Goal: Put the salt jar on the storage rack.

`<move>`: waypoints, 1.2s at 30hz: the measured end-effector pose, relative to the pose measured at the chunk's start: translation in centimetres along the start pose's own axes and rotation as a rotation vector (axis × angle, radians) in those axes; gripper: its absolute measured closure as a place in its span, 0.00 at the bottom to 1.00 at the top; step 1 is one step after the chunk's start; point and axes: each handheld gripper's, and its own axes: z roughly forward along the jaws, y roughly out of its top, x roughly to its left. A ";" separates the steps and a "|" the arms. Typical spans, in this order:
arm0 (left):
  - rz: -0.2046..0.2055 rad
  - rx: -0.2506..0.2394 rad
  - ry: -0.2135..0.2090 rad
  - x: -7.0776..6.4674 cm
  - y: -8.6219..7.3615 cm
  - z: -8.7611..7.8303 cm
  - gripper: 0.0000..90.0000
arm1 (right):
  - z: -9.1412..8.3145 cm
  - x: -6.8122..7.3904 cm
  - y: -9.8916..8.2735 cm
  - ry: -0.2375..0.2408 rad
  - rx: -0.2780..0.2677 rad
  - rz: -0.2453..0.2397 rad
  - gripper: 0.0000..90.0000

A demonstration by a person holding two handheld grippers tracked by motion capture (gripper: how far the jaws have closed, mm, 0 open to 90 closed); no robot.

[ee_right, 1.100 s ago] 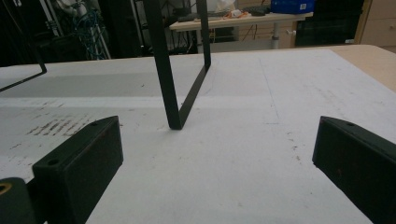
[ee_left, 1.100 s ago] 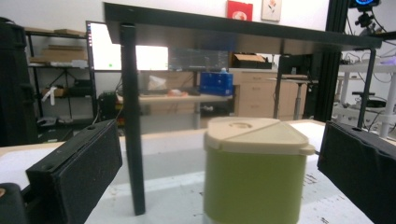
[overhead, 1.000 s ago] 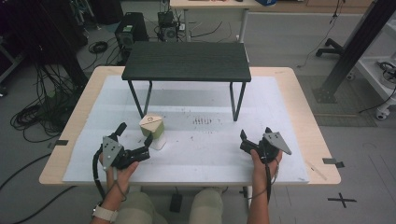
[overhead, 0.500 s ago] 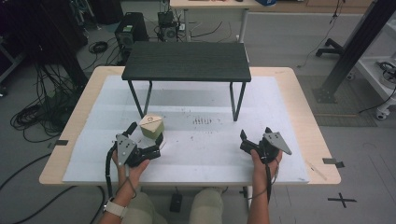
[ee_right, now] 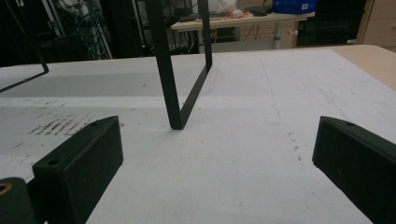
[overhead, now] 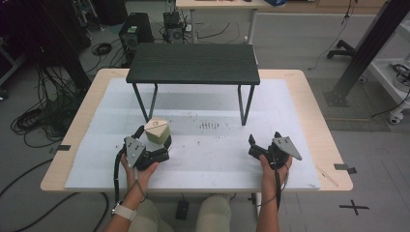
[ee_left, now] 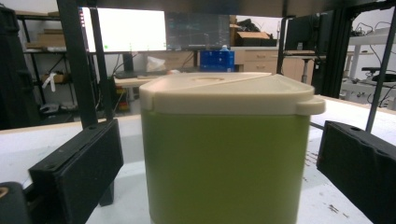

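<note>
Your left gripper (overhead: 153, 136) sits at the near left of the table (overhead: 309, 96), jaws on either side of the lidded container (overhead: 157, 130), gaps both sides. The container stands upright on the table, just in front of the raised shelf's (overhead: 193, 63) left legs. Your right gripper (overhead: 251, 142) rests near right, well apart from the container, jaws spread, facing the shelf's right leg (ee_right: 175, 84).
</note>
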 end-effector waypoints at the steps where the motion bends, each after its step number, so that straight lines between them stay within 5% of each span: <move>1: 0.004 0.005 0.001 0.0 -0.1 0.2 0.03 | 0.0 0.0 0.0 0.000 -0.001 0.001 0.02; 23: 0.017 0.023 -0.003 0.0 -0.6 1.0 0.31 | 0.0 0.0 0.0 0.003 0.000 0.007 0.02; 36: 0.002 0.030 -0.007 0.0 -0.5 0.9 0.32 | 0.0 -0.1 0.0 0.003 0.001 0.009 0.02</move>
